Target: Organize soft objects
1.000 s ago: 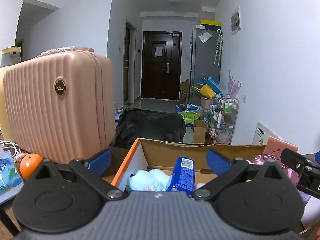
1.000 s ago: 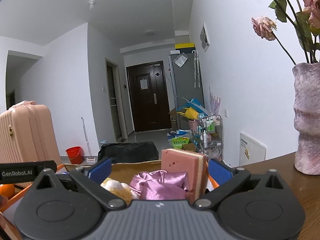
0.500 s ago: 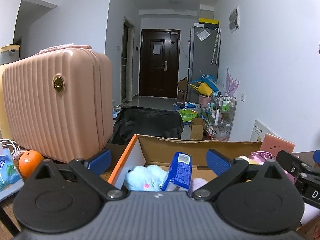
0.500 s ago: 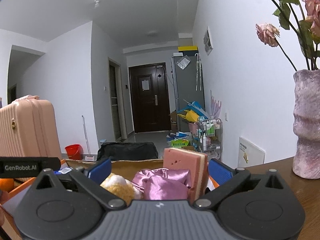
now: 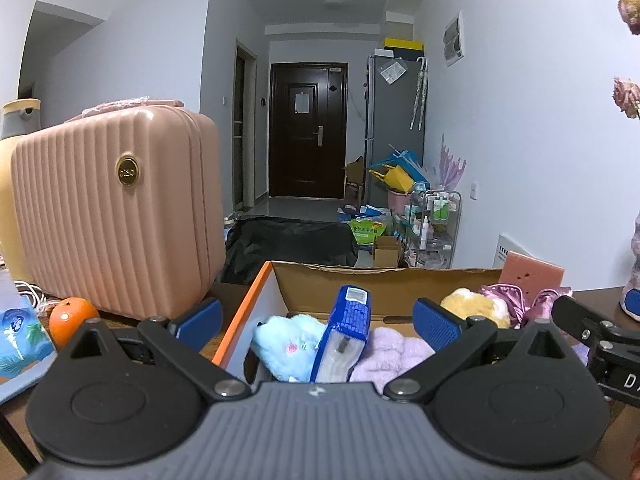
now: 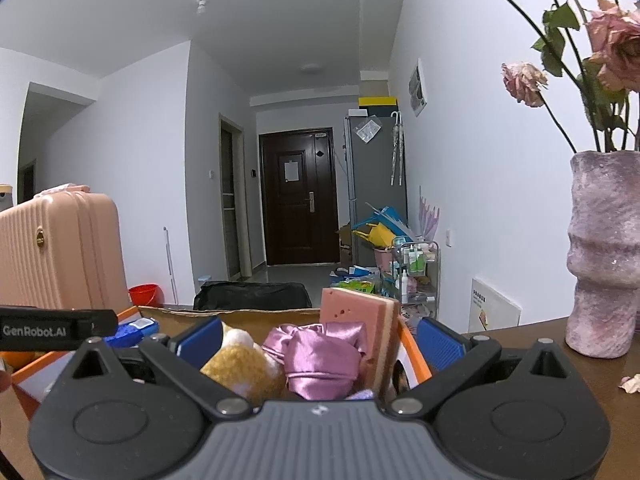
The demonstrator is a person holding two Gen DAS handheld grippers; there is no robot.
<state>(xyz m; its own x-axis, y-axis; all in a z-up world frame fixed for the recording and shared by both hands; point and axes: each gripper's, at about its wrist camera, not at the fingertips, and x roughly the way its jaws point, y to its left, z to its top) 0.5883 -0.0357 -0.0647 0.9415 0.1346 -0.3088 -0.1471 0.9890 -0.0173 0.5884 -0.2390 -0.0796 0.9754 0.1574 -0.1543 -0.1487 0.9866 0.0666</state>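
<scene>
Left claw (image 5: 316, 316) spread wide, holding nothing, its blue pads framing the near end of the box (image 5: 384, 280). Right claw (image 6: 320, 338) just as wide, empty too, poised over the box's other end. Inside the box, on the left view: a pale blue plush (image 5: 288, 338) at the left, a blue pack (image 5: 344, 332) standing on end just beside it, touching a lilac towel (image 5: 394, 354). Further along, a yellow plush (image 5: 474, 306), then shiny pink cloth (image 5: 508, 298), and a pink sponge (image 5: 530, 274) upright at the far right. From the right view the yellow plush (image 6: 244, 362) and pink cloth (image 6: 320, 360) sit between the pads, the sponge (image 6: 356, 316) standing tall just behind. On the bench (image 6: 600, 384), an orange (image 5: 72, 314) left of the box, a pink suitcase (image 5: 116, 216) behind it, and a vase (image 6: 604, 256) of roses off to the right. Far back, a dark door (image 5: 306, 130).
</scene>
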